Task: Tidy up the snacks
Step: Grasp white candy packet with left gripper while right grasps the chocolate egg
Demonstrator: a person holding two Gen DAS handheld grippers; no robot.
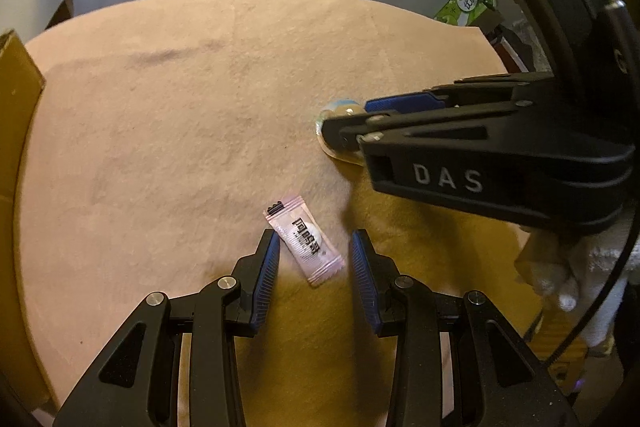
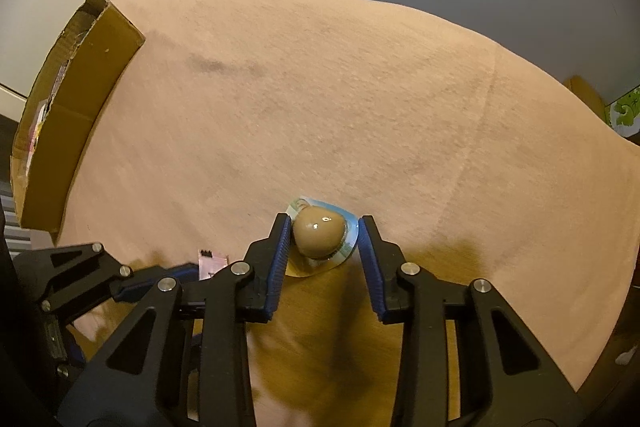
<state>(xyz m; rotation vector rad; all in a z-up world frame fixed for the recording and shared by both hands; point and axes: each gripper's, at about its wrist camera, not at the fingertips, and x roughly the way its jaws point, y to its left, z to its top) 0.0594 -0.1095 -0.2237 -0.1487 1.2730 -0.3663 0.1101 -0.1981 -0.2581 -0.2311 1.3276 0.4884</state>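
A small pink candy packet [image 1: 304, 245] with black print lies on the tan cloth between the fingers of my left gripper [image 1: 314, 247], which is open around it. A brown jelly cup [image 2: 319, 235] on a light blue lid rests on the cloth between the fingers of my right gripper [image 2: 325, 239], which is open, its left pad close to the cup. In the left wrist view the right gripper [image 1: 344, 125] comes in from the right over the jelly cup [image 1: 340, 107]. The packet's end [image 2: 212, 263] shows in the right wrist view beside the left gripper [image 2: 168, 273].
A cardboard box [image 2: 76, 115] with packets inside stands at the cloth's left edge; its wall also shows in the left wrist view [image 1: 16, 115]. A green printed package [image 1: 470, 3] sits past the far right corner. A white wall runs behind the table.
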